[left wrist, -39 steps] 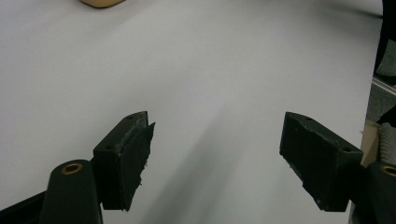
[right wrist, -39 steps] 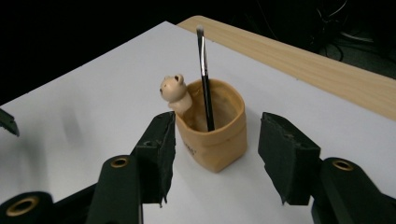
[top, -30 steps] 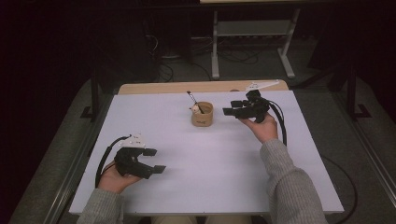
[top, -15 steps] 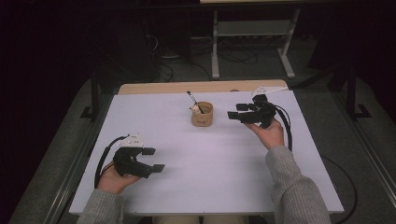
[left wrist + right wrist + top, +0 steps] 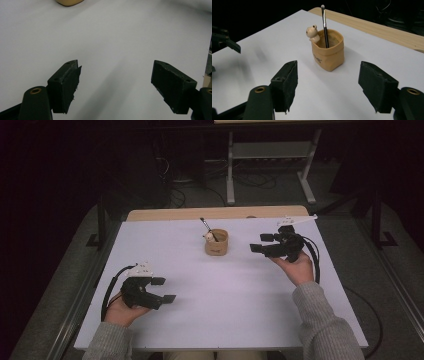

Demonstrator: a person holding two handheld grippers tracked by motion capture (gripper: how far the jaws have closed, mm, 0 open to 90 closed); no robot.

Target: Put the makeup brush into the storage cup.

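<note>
**Right gripper backing off the brush holder**

High view: I have the tan holder [image 5: 216,243] standing near the far middle of the white table [image 5: 210,320], a brush [image 5: 207,227] leaning in it. My right gripper [image 5: 262,243] hangs to its right, well apart from it; my left gripper [image 5: 166,289] rests near the front left corner.

Left gripper view: jaws spread, bare table between them, the holder at the top edge.

Right gripper view: jaws have just been opening, nothing between them. The holder [image 5: 328,50], a bear figure [image 5: 312,32] on its rim, sits ahead with the brush [image 5: 325,27] upright inside.

I judge the brush placed and the release done; next I would draw the right hand clear without tipping the holder.
</note>
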